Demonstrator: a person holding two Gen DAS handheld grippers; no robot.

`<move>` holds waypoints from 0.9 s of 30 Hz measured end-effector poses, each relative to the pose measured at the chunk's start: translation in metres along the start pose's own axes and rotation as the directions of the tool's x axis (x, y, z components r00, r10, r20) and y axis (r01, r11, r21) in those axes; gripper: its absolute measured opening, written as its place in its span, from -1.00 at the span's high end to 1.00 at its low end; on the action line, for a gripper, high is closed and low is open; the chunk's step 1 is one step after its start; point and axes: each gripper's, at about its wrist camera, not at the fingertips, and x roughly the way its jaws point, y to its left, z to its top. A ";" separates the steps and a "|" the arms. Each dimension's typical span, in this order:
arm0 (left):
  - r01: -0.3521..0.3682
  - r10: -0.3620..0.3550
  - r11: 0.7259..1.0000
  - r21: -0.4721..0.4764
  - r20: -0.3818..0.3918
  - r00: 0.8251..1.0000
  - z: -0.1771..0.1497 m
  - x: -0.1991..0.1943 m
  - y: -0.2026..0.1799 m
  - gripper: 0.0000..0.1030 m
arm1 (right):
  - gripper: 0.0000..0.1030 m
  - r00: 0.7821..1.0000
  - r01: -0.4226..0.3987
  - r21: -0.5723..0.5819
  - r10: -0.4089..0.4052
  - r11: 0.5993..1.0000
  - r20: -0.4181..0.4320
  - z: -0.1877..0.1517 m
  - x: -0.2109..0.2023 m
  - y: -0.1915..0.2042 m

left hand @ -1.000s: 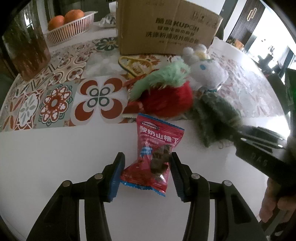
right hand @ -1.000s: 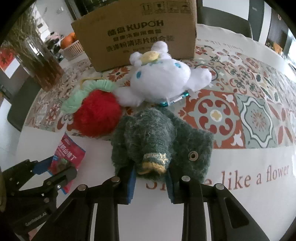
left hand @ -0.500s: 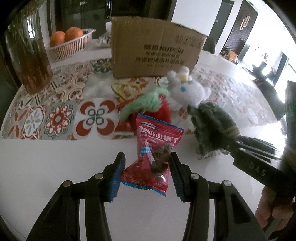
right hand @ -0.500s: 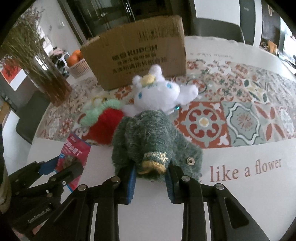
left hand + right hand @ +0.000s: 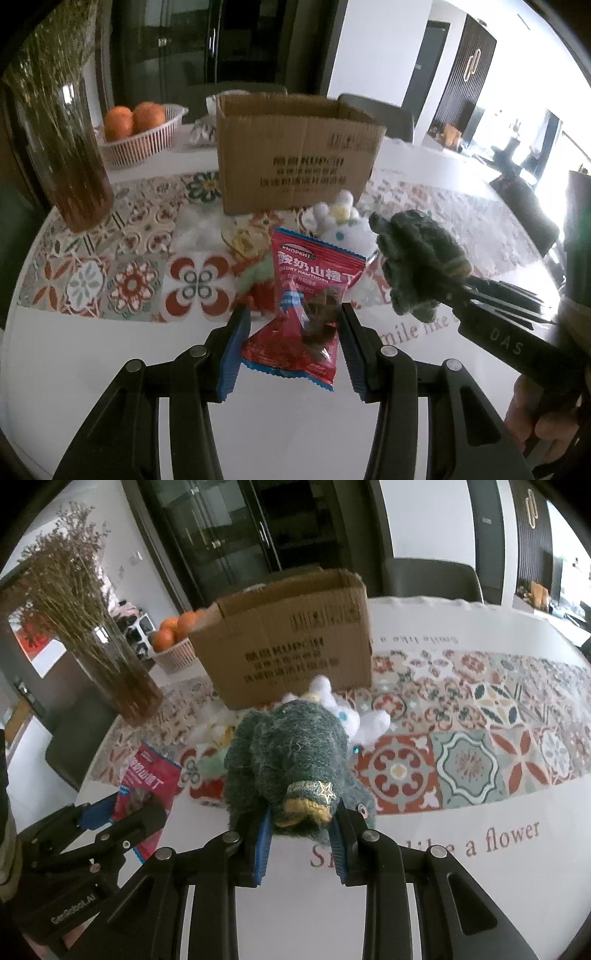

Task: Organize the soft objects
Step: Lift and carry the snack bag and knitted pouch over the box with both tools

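Observation:
My left gripper is shut on a red snack packet, held up above the white table. My right gripper is shut on a dark green fuzzy plush, also lifted; the plush and the right gripper show at the right of the left wrist view. The packet appears at the left of the right wrist view. On the patterned cloth below lie a white plush and a red plush with a pale green top. An open cardboard box stands behind them.
A glass vase of dried stems stands at the left. A pink basket of oranges sits behind the box to the left. Grey chairs stand at the table's far edge. A person's hand holds the right gripper.
Both grippers have risen from the table with the packet and the green plush held in them. The view has tilted up, so the box's open top and the room behind now show.

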 end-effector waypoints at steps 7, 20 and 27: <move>-0.005 0.004 1.000 0.011 0.078 0.997 0.017 -0.020 -0.003 0.08 | 0.44 0.998 -0.013 -0.003 0.013 1.000 0.063 0.014 -0.016 0.005; 0.006 -0.008 1.000 0.011 0.170 0.985 0.040 -0.041 -0.007 0.08 | 0.57 0.986 -0.034 0.000 0.033 0.999 0.165 0.034 -0.035 0.008; 0.013 -0.014 1.000 0.005 0.189 0.982 0.048 -0.043 -0.006 0.08 | 0.66 0.979 -0.051 -0.003 0.050 0.999 0.199 0.043 -0.038 0.009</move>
